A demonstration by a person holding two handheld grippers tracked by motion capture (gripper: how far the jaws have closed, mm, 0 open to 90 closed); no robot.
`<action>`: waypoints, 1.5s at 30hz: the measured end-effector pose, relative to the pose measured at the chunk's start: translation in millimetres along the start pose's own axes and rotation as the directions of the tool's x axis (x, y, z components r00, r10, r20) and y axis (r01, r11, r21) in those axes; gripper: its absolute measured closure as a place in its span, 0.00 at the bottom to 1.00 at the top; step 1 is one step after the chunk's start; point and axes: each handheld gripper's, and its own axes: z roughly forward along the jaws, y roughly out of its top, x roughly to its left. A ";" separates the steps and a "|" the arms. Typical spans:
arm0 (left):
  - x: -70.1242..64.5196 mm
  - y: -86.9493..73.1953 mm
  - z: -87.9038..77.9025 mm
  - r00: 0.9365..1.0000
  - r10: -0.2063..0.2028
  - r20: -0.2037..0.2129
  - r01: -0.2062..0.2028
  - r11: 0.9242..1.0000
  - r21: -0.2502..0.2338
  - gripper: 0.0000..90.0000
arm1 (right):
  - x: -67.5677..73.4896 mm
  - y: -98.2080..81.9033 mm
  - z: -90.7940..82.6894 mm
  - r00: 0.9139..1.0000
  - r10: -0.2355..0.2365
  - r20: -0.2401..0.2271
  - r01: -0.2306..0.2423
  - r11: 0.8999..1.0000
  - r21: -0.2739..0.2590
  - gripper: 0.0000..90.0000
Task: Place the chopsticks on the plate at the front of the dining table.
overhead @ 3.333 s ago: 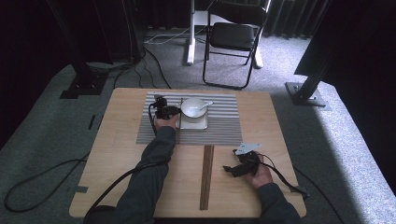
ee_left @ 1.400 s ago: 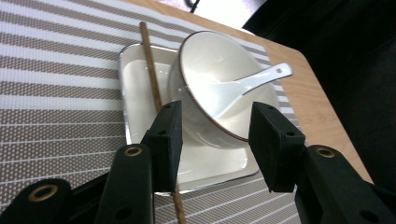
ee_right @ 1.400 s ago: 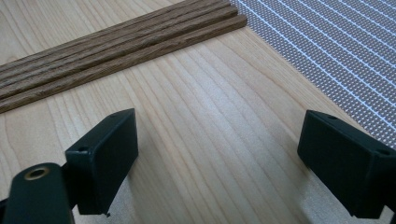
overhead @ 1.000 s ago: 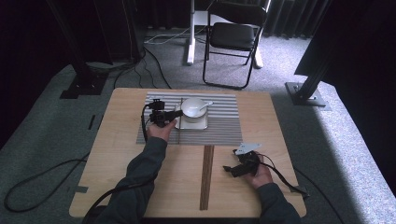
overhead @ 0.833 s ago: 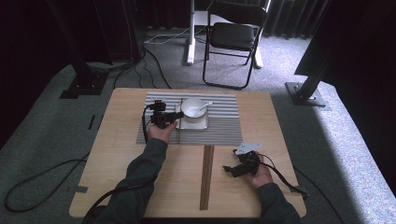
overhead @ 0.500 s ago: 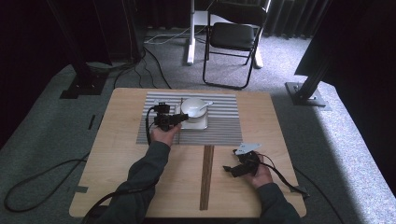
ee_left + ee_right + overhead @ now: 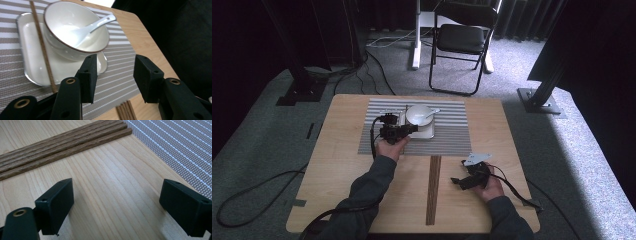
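The left gripper [image 7: 113,75] hangs with its jaws spread and nothing between them, low in the left gripper view, just short of the near rim of the round white ceramic bowl [image 7: 75,30]. The bowl sits at upper left on a white rectangular plate [image 7: 32,62], a white ceramic spoon [image 7: 96,23] lying inside it. To take the bowl well, I judge the jaws should straddle its rim at the near side, away from the spoon handle and the single brown wooden chopstick [image 7: 42,47] lying across the plate. The striped grey placemat [image 7: 452,140] offers free room to the right of the plate. At lower right of the high view, the right gripper [image 7: 115,202] rests wide open, empty, over bare wooden table [image 7: 105,170], beside a bundle of brown wooden sticks [image 7: 57,147].
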 end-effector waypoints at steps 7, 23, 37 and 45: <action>-7.6 -2.1 -3.0 1.000 0.025 0.010 -0.025 1.000 -0.011 0.61 | 0.0 0.0 0.0 1.000 0.000 0.000 0.000 1.000 0.000 0.13; -6.9 -10.8 -6.2 0.999 0.049 0.003 -0.049 0.999 0.021 0.61 | 0.0 0.0 0.0 1.000 0.000 0.000 0.000 1.000 0.000 0.13; -12.2 -23.4 -4.8 0.998 0.063 0.018 -0.063 0.997 0.052 0.60 | 0.0 0.0 0.0 1.000 0.000 0.000 0.000 1.000 0.000 0.13; -13.4 -30.5 -7.3 0.998 0.058 0.029 -0.059 0.997 0.049 0.60 | 0.0 0.0 0.0 1.000 0.000 0.000 0.000 1.000 0.000 0.13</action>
